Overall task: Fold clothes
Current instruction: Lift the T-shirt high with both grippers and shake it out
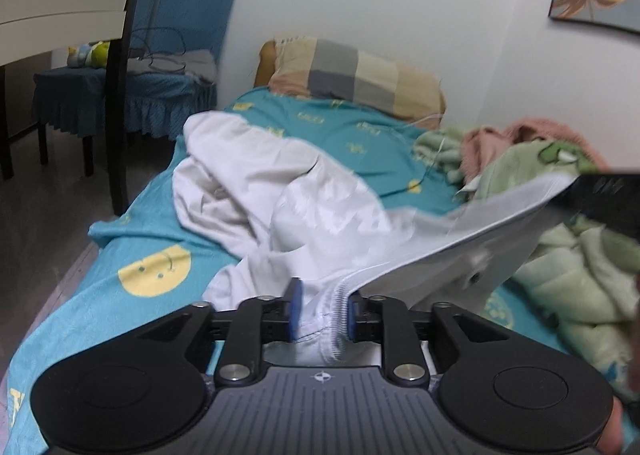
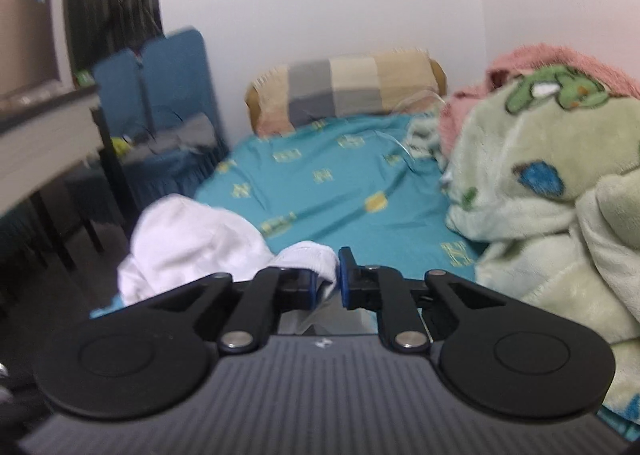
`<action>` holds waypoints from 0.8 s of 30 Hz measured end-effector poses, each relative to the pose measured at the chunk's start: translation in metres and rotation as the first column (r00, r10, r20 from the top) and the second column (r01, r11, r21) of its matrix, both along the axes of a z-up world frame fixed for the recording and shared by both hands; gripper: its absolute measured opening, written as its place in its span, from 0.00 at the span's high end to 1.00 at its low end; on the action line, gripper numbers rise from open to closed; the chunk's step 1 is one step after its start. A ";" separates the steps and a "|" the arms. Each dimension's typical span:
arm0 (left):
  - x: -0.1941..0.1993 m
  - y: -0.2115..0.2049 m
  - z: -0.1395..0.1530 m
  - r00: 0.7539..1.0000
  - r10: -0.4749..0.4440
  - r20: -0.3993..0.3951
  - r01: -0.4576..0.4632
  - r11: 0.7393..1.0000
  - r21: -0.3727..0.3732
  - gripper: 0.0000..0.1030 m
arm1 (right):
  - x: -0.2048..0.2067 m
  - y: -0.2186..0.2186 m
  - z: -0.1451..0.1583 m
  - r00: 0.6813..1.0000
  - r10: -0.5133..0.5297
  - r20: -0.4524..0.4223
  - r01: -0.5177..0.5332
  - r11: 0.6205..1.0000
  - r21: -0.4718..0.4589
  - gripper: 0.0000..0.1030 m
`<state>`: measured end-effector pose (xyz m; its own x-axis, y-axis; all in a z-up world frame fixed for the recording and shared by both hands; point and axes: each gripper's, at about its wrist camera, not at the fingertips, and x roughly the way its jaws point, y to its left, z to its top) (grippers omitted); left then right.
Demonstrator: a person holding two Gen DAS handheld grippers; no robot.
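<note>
Left wrist view: the left gripper [image 1: 322, 313] had its jaws pinching the elastic hem of a crumpled white cloth garment [image 1: 256, 179] at lower centre — the rest trailed up-left across the teal patterned bed sheet [image 1: 360, 135].

Right wrist view: the right gripper [image 2: 325, 274] pinched a white fold of it [image 2: 188, 235], the garment bunched at centre left beside a pale green fleece blanket [image 2: 532, 191].

The white garment [image 1: 256, 183] is thin, smooth cloth with a ribbed elastic hem. The teal sheet [image 1: 360, 135] is matt cotton-like fabric; the green blanket [image 2: 532, 191] on the right is fluffy fleece.
</note>
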<state>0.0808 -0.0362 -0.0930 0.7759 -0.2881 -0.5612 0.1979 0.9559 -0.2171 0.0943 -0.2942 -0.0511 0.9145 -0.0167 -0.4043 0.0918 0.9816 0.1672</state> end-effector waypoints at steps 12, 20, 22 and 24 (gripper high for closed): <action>0.022 -0.003 -0.017 0.996 0.082 0.030 -0.084 0.994 0.065 0.42 | -0.009 0.001 0.008 0.998 0.055 0.040 -0.058 0.996 0.064 0.86; 0.014 0.012 0.001 0.982 0.152 0.110 -0.150 0.988 -0.023 0.85 | 0.005 0.002 -0.017 0.994 0.024 -0.107 -0.022 1.000 0.021 0.86; 0.011 0.015 0.006 0.979 0.161 0.126 -0.156 0.987 -0.047 0.86 | 0.011 0.010 -0.029 0.985 0.014 -0.171 -0.023 0.998 -0.051 0.85; 0.008 0.017 0.011 0.975 0.171 0.139 -0.163 0.984 -0.068 0.87 | 0.018 0.017 -0.045 0.969 -0.001 -0.249 -0.028 0.993 -0.113 0.85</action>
<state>0.0891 -0.0191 -0.0822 0.8870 -0.1757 -0.4270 0.0699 0.9652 -0.2519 0.1120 -0.2768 -0.0960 0.7863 -0.0644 -0.6145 0.1026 0.9944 0.0270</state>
